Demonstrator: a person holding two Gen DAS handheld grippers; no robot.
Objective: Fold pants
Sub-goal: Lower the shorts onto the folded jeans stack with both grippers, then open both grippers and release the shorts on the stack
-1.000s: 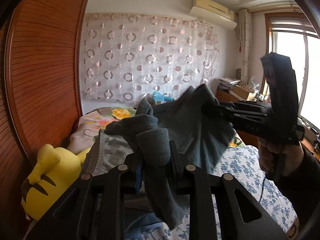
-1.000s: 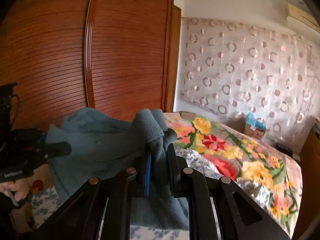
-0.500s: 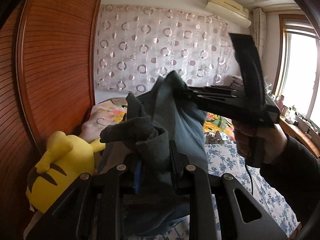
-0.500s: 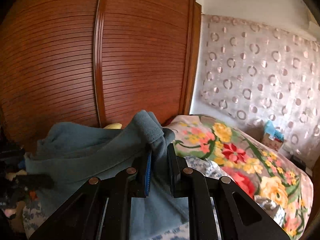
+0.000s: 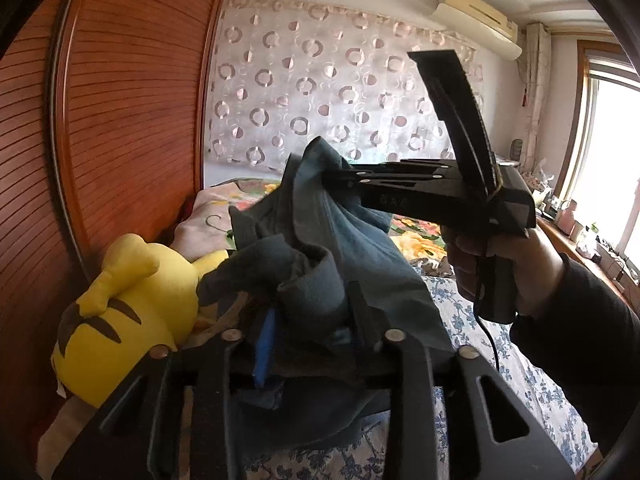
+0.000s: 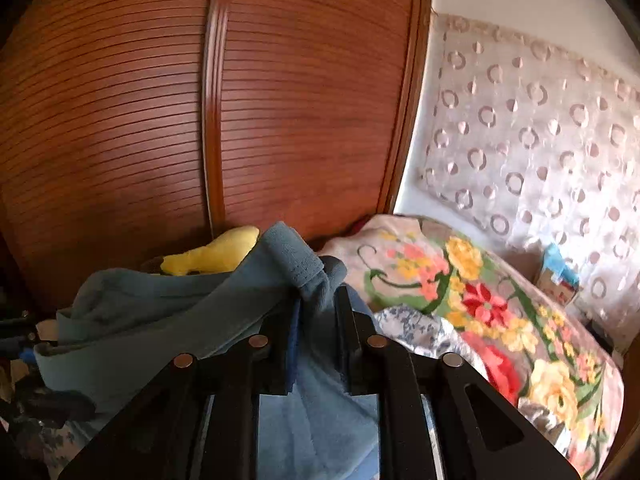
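Left to right: wardrobe door and yellow plush toy crowd the left. Left gripper jaws pinch the blue-grey pants, held above the bed; right gripper jaws clamp another edge. Best matched edge to edge, then lowered onto open floral sheet rightward.

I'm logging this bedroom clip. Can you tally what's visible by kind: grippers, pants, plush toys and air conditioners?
Grippers: 2, left gripper and right gripper
Pants: 1, blue-grey pants
Plush toys: 1, yellow plush toy
Air conditioners: 1, air conditioner
Total: 5
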